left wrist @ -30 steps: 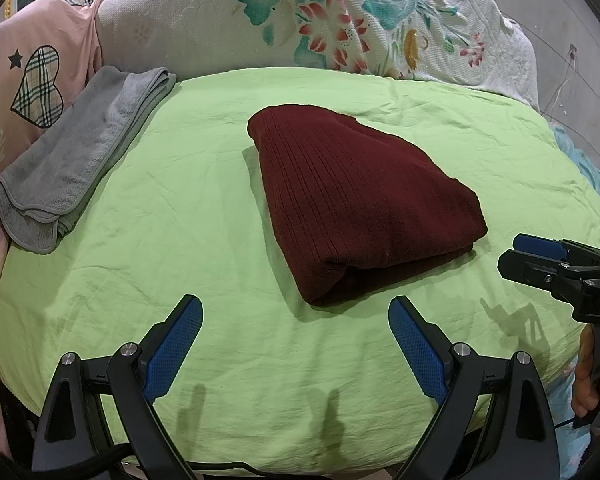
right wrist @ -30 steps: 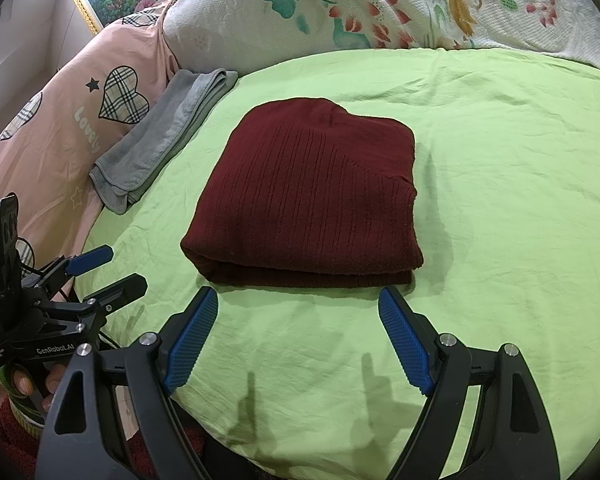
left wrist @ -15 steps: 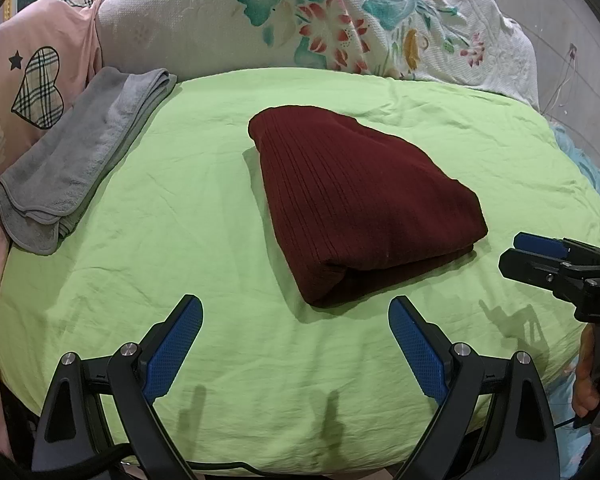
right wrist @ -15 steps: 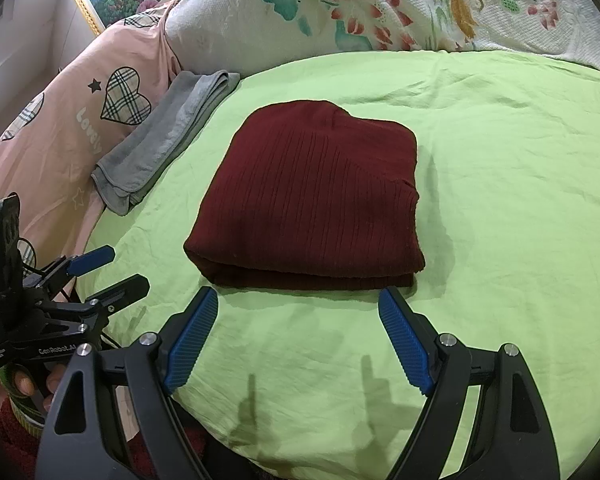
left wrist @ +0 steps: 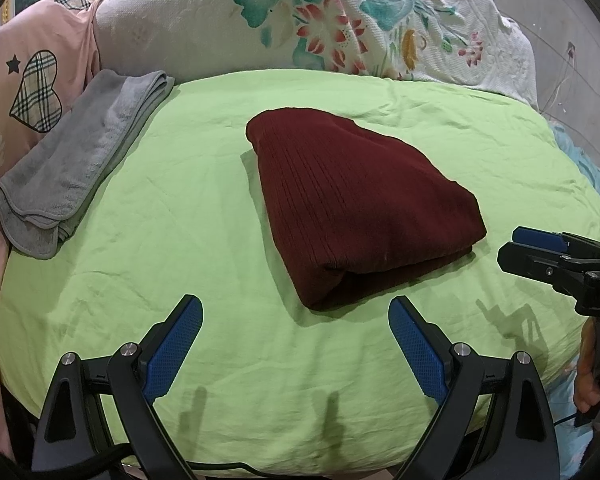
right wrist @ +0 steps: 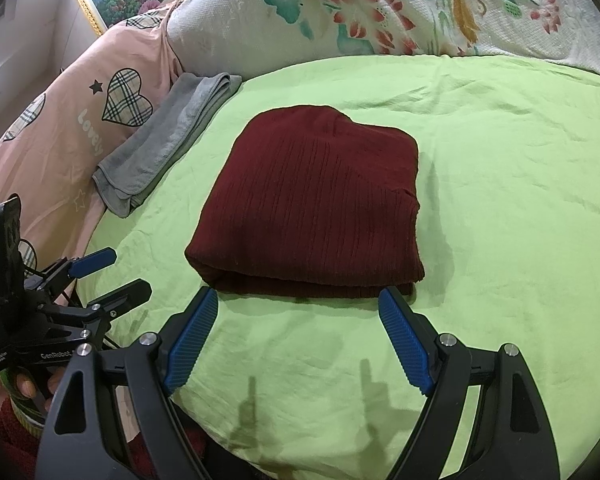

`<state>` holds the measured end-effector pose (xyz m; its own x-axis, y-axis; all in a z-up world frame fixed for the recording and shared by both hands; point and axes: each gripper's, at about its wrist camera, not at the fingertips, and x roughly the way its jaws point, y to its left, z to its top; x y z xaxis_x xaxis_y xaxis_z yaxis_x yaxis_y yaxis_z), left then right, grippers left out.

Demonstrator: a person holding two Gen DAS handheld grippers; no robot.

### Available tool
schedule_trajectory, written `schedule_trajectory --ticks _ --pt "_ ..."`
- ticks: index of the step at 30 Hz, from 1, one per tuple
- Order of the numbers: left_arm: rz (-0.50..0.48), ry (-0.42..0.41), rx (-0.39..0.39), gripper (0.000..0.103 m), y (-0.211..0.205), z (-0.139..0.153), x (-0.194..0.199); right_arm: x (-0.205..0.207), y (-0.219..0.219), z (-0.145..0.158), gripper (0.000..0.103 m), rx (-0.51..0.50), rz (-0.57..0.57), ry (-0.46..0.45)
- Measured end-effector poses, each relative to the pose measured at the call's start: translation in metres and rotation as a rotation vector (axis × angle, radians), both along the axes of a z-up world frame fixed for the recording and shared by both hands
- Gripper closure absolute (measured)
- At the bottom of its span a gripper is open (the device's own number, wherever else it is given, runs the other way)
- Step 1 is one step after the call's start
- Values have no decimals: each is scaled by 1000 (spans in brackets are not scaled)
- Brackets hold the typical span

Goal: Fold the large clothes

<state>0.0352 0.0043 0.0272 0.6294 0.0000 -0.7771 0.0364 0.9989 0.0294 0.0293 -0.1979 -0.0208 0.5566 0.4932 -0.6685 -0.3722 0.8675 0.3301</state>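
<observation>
A dark red ribbed sweater (left wrist: 356, 204) lies folded into a thick rectangle in the middle of the green bed sheet (left wrist: 204, 248); it also shows in the right wrist view (right wrist: 316, 204). My left gripper (left wrist: 296, 320) is open and empty, held just short of the sweater's near corner. My right gripper (right wrist: 298, 312) is open and empty, its fingertips close to the sweater's near folded edge. Each gripper also appears in the other's view, the right one (left wrist: 540, 248) at the right edge and the left one (right wrist: 104, 272) at the left.
A folded grey towel (left wrist: 80, 168) lies at the sheet's left edge. A pink heart-print quilt (left wrist: 24, 92) lies behind it, and a white floral cover (left wrist: 320, 24) is piled along the far side. The bed's near edge is just below both grippers.
</observation>
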Motion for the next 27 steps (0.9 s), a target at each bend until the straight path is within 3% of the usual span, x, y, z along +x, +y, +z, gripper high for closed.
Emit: schedule_trajectory --ticks 27 --pt "-4 -1 9 8 -5 0 3 2 -1 2 20 3 -12 -3"
